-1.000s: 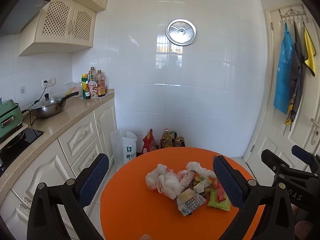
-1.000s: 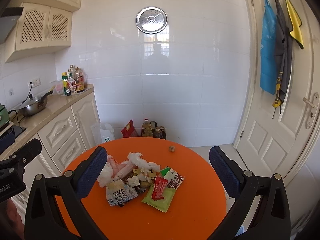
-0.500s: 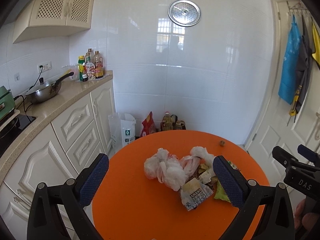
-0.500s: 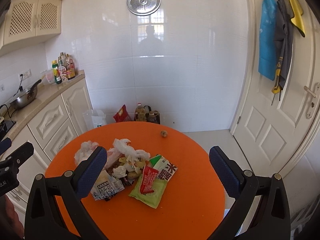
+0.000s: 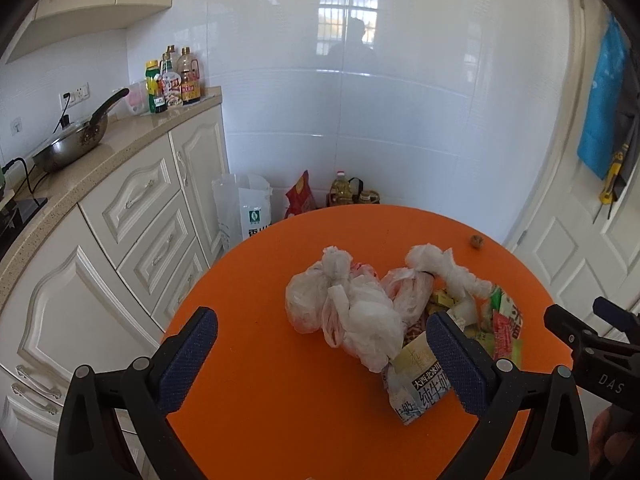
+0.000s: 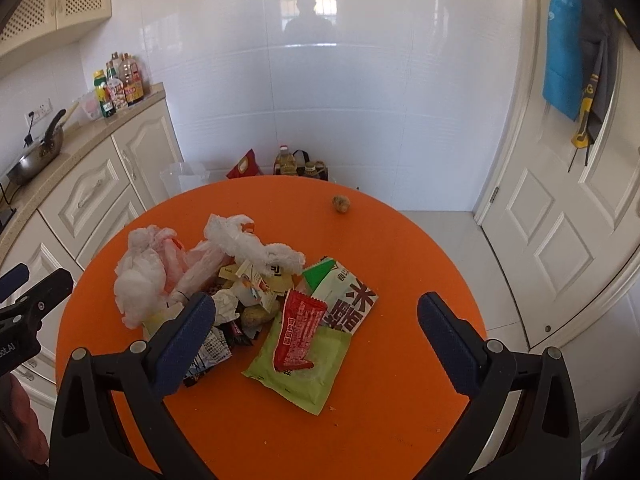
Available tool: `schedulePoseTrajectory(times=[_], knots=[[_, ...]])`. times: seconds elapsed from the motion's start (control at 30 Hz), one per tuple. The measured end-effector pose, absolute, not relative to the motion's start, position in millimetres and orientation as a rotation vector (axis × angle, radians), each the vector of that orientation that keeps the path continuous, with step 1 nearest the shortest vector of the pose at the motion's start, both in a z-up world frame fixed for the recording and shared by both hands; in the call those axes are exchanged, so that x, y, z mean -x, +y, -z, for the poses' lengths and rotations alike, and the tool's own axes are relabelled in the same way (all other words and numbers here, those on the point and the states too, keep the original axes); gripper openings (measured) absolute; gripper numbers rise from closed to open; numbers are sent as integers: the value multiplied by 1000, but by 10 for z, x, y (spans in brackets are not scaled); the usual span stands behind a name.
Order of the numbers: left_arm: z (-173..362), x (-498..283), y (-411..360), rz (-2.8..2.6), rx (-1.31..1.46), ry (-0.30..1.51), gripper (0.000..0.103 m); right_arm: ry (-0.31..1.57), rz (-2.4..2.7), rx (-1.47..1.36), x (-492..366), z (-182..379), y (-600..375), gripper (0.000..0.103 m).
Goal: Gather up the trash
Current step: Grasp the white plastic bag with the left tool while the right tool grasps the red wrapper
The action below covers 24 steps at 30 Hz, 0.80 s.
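Note:
A heap of trash lies on a round orange table (image 5: 260, 380) (image 6: 400, 260): crumpled white plastic bags (image 5: 352, 312) (image 6: 140, 276), a milk carton (image 5: 420, 384), a green snack packet (image 6: 312, 368) with a red wrapper (image 6: 300, 332) on it, and small scraps. A small brown lump (image 6: 341, 204) (image 5: 476, 242) lies apart at the far side. My left gripper (image 5: 320, 360) is open and empty, above the table just short of the bags. My right gripper (image 6: 316, 340) is open and empty, over the packets.
Cream kitchen cabinets and a counter (image 5: 120, 148) with a wok (image 5: 72, 144) and bottles stand on the left. A white bag (image 5: 244, 212), a red packet and oil bottles sit on the floor behind the table. A white door (image 6: 560, 200) is on the right.
Both grippers have tilted down and moved closer over the table. The trash heap looks larger and nearer. Nothing has been taken hold of.

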<state>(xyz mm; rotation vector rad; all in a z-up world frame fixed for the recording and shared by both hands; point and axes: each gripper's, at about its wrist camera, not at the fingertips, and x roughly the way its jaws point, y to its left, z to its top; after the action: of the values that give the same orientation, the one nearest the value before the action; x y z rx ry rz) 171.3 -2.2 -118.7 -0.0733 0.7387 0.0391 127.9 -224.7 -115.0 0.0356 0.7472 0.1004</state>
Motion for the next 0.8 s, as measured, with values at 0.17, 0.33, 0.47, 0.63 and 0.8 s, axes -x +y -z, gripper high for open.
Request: schedulePoseTrajectory(times=[0.17,0.33,0.47,0.63,0.8], knots=[[1421,-2089,-78,-32,72,784,102,809,-120,-28,-1451,1344,-2199,92],[1631,-2350,-125,-25,84,819,102,888,-129,-55,-1570,1609,-2245,86],[1781,-2562,-179,-21,76,844,102,937,-142,-72,-1658,1785,-2256,72],[1953,-2739,-185,-23,79,871,100,973,-172,-74,-1733,1947,-2214,56],[2023,-2749,-39,22,137,880,69,966,-195,-59,-1706,2000,-2160,38]])
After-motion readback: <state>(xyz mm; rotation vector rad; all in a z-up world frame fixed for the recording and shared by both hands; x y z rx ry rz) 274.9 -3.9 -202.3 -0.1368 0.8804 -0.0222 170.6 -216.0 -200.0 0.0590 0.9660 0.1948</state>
